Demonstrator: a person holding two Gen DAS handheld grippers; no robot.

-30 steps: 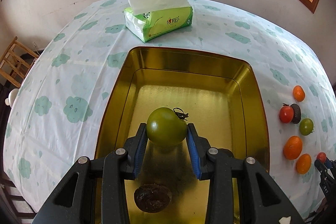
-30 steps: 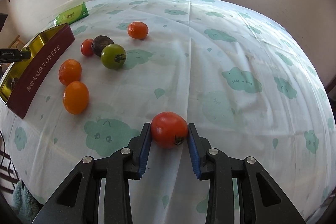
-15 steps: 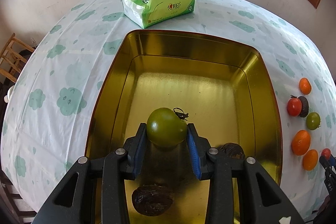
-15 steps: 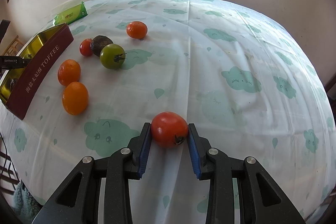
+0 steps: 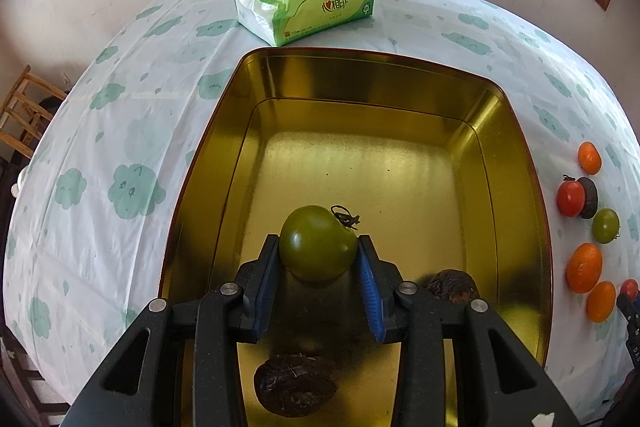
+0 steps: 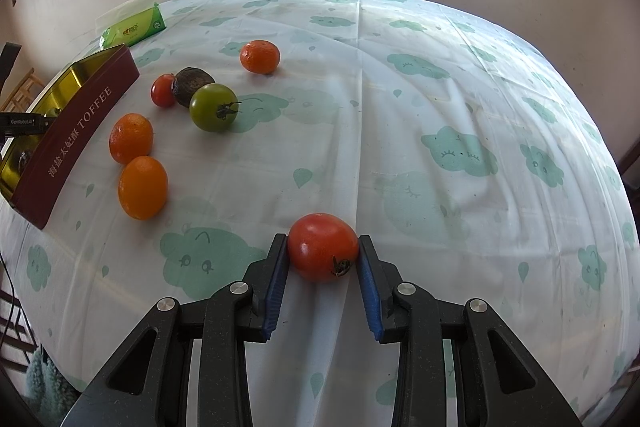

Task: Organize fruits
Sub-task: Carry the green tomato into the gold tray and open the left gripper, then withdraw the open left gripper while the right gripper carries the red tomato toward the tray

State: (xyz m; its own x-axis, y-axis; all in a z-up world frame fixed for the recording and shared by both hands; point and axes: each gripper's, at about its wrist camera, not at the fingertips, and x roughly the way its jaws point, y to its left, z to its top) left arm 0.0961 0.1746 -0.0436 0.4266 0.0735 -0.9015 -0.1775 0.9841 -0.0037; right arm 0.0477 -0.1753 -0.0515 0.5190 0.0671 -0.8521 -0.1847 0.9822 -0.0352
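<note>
My left gripper (image 5: 318, 259) is shut on a green tomato (image 5: 317, 242) and holds it over the gold tin (image 5: 516, 163). Two dark wrinkled fruits (image 5: 295, 390) (image 5: 453, 285) lie in the tin's near end. My right gripper (image 6: 323, 259) is shut on a red tomato (image 6: 322, 246) just above the tablecloth. On the cloth to its left lie three oranges (image 6: 143, 187) (image 6: 131, 137) (image 6: 260, 56), a green tomato (image 6: 213, 107), a small red tomato (image 6: 162, 90) and a dark fruit (image 6: 192, 79).
A green tissue pack (image 5: 305, 2) stands beyond the tin's far end. In the right wrist view the tin's maroon side (image 6: 76, 135) reads TOFFEE, at the table's left. A wooden chair (image 5: 24, 115) stands off the table's left edge.
My left gripper has moved forward over the tin with the green tomato, bringing a second dark fruit into view. The right gripper has barely moved.
</note>
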